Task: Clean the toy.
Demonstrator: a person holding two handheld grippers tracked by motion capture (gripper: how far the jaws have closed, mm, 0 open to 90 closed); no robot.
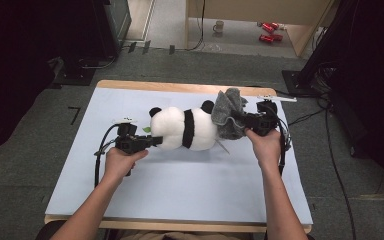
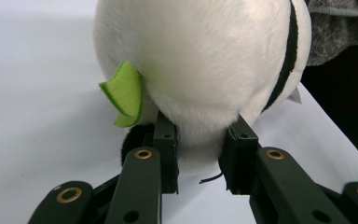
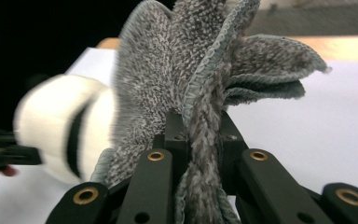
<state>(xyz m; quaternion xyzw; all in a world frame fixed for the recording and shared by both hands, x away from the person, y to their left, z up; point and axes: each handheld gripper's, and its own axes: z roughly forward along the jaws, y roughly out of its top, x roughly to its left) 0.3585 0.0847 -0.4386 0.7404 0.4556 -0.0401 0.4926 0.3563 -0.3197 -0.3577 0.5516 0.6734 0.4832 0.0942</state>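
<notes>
Lying mid-table: stuffed panda [image 1: 182, 129], being pinched at its 9 o'clock end by left gripper [image 1: 152, 142]; clamping bunched grey towel [image 1: 228, 114] at panda's 3 o'clock end: right gripper [image 1: 244, 120], jaws narrow.

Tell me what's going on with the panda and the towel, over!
Left tool shut on panda. Right tool shut on grey towel, bunched at panda's far end. White table cover underneath, nothing in the way.
</notes>
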